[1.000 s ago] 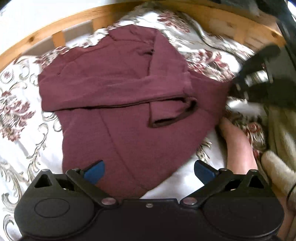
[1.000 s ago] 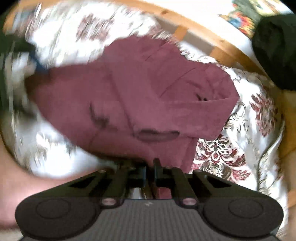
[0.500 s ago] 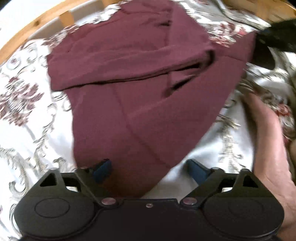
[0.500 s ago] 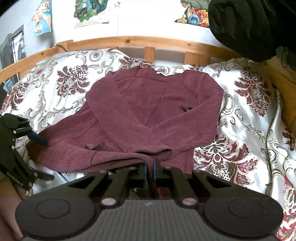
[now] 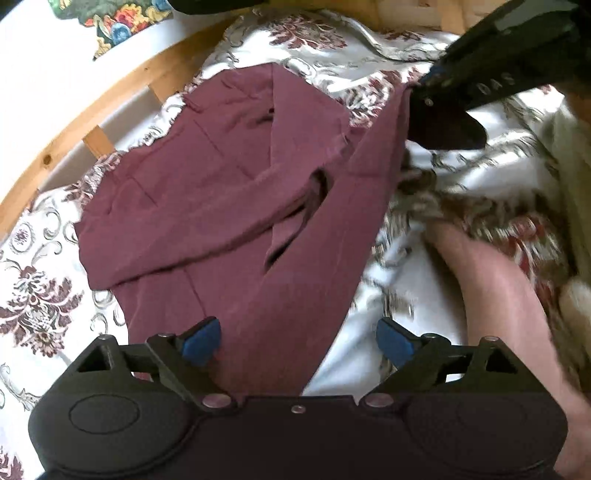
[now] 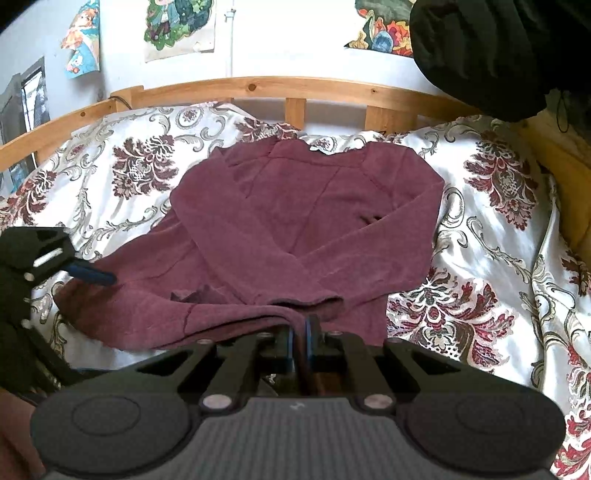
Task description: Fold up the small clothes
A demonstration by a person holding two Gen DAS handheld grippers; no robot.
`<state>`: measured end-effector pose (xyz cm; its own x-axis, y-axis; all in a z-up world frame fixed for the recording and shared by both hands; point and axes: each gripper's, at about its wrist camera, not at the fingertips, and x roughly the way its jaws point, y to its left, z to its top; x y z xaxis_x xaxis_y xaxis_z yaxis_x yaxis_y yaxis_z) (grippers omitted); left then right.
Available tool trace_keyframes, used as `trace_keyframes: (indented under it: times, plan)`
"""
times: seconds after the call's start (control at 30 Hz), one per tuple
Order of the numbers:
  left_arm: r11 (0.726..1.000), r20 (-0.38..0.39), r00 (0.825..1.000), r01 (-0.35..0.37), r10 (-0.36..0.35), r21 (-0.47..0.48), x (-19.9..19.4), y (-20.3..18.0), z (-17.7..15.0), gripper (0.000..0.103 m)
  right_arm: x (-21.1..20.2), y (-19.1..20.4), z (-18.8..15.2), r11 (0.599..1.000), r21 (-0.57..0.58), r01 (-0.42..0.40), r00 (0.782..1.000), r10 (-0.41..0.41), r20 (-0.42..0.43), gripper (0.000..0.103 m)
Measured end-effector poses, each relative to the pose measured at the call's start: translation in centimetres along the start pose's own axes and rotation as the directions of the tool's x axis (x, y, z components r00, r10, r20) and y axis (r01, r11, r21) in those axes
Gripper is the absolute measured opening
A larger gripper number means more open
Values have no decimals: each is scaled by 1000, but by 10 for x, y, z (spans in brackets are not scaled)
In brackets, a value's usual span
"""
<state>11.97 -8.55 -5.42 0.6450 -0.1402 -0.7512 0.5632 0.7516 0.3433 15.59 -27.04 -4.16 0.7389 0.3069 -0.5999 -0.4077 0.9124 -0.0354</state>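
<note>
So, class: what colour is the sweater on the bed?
Maroon sweater, clearest in the right wrist view.

Our left wrist camera looks steeply down, close over the maroon knit sweater [image 5: 229,206]. Our right faces the wooden bed rail [image 6: 295,86], sharing that sweater [image 6: 295,229]

Floral bedspread [image 6: 491,229] spread over bed, white with maroon motifs. Wooden bed rail [image 6: 295,86] seen behind it. Posters [image 6: 179,26] pinned on wall. Dark fabric bundle [image 6: 491,55] hung at upper right.

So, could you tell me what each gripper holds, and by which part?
Right gripper pinches the maroon sweater at its bottom hem; left gripper is open, holding nothing.
</note>
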Motion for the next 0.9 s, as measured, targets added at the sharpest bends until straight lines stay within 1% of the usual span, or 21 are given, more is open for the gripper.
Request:
trace_keyframes:
  times: [0.07,0.13,0.2,0.23,0.27,0.33,0.37,0.4,0.43,0.5,0.53,0.63,0.73,0.9]
  plan:
    - [1000,14,1000,-21,21,12,6,-10,9,92,-1,-1,-1,1000,3,-7,1000,7,12,7]
    - [995,22,997,-70,68,65,9,-24,14,92,-3,-2,-1,1000,6,-17,1000,17,22,7]
    - [985,39,994,-110,106,134,12,-40,16,91,-3,-3,-1,1000,11,-24,999,24,29,7]
    - [982,54,991,-126,120,143,14,-46,17,91,-4,-3,-1,1000,13,-27,999,27,33,7]
    - [983,65,990,-132,124,126,15,-47,18,91,-4,-4,-1,999,14,-30,999,29,36,7]
    - [990,63,991,-126,122,65,17,-44,18,91,-6,-4,-1,999,16,-33,999,33,43,7]
    - [990,55,989,-139,137,30,18,-40,18,91,-7,-4,-1,999,16,-36,998,35,47,7]
    - [985,36,985,-169,169,9,21,-36,18,88,-8,-5,-2,999,16,-37,998,37,50,7]
    - [980,12,980,-201,201,2,24,-33,17,81,-8,-5,-2,999,17,-39,998,38,55,7]
    - [973,-30,973,-229,228,-34,28,-23,14,77,-10,-6,-2,999,23,-43,997,42,65,7]
    - [968,-35,969,-245,243,-63,27,-19,13,74,-11,-6,-2,999,25,-43,997,42,69,7]
    - [954,-32,962,-274,272,-120,21,-6,11,74,-13,-6,-3,999,28,-41,996,39,76,7]
    - [945,-54,953,-302,297,-124,19,1,8,74,-15,-6,-3,999,31,-35,996,32,83,7]
    - [944,-145,943,-316,301,-95,29,10,2,75,-17,-6,-4,999,34,-21,996,18,92,7]
